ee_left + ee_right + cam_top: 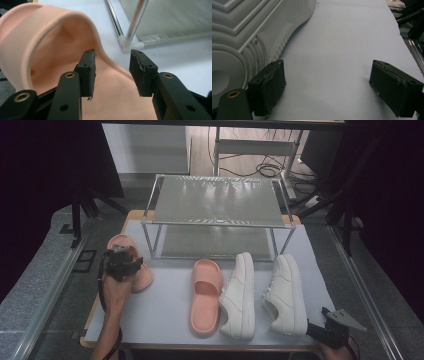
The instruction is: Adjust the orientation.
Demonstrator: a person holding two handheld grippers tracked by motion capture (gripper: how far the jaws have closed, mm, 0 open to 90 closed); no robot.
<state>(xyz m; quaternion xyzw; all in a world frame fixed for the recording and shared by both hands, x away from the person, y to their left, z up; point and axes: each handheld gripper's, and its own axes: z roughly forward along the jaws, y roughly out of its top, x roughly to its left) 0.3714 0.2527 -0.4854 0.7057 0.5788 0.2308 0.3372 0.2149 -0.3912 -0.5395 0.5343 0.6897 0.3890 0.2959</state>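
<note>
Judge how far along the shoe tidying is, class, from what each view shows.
Done: nothing yet; both shelves of the metal rack are bare. In hand: the left gripper, jaws open, straddles the side edge of the left pink slide. The right gripper is open beside the right white sneaker. Left: the other slide and sneaker lie on the table.

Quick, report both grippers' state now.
Left gripper: open, jaws over the pink slipper, holding nothing.
Right gripper: open, empty, beside the white sneaker.
</note>
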